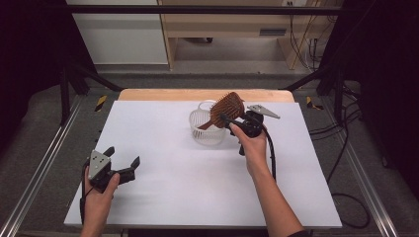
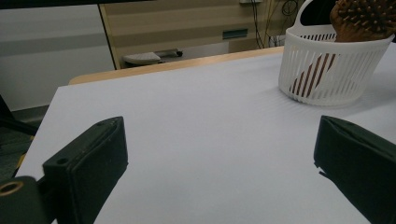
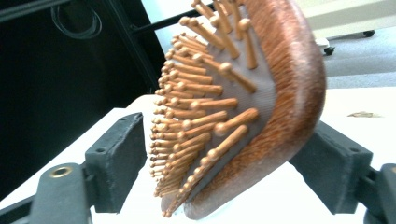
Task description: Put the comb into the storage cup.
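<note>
Covering wooden table (image 1: 148, 94) – white sheet (image 1: 173, 168); grey floor (image 1: 237, 66) beyond.

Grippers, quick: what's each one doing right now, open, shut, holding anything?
Left gripper: open, holding nothing, low over the white table.
Right gripper: shut on the wooden hairbrush, whose handle sits in the white basket.

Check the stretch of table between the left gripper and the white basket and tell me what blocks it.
Nothing visible does. The left gripper sits open near the table's front left, and bare white table runs from it to the white basket. The hairbrush stands with its handle in the basket, its head between the right gripper's jaws.
</note>
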`<move>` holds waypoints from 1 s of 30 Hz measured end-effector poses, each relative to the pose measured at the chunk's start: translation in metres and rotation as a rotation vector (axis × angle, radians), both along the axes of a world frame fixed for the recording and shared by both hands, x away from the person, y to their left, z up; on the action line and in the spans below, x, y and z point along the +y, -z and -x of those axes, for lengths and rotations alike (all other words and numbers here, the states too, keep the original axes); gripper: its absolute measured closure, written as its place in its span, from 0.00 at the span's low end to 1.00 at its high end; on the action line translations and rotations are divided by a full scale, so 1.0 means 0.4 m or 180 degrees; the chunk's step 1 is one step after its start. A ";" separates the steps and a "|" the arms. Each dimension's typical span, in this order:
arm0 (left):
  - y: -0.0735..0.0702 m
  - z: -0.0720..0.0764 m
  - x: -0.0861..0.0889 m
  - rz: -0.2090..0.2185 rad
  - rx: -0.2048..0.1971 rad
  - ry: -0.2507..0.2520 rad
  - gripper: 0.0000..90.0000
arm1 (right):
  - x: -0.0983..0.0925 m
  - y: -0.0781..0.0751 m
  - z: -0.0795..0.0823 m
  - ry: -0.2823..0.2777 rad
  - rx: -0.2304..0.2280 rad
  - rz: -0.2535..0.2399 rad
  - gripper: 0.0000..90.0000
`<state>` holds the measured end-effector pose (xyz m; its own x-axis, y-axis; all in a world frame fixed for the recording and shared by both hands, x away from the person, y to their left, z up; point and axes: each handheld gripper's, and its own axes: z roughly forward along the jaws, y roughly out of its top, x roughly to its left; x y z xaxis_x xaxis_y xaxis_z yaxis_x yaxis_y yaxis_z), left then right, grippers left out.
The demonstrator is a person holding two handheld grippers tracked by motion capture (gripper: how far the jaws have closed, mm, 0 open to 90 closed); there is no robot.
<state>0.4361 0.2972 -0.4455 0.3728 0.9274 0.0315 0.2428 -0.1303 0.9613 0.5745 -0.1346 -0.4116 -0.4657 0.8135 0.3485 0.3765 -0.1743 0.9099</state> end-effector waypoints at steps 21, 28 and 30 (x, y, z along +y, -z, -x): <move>0.000 0.000 0.001 0.0003 -0.0016 -0.0024 0.03 | -0.019 -0.028 0.029 0.0010 0.0043 0.0530 0.07; 0.000 0.000 0.002 0.0008 -0.0016 -0.0031 0.03 | -0.029 -0.040 0.038 -0.0006 0.0008 0.0532 0.08; 0.000 0.000 0.002 0.0008 -0.0017 -0.0032 0.03 | -0.033 -0.043 0.041 -0.0004 0.0004 0.0528 0.08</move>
<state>0.4359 0.2980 -0.4456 0.3632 0.9312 0.0311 0.2391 -0.1255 0.9628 0.5582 -0.1477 -0.3944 -0.4663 0.8593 0.2100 0.3778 -0.0212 0.9256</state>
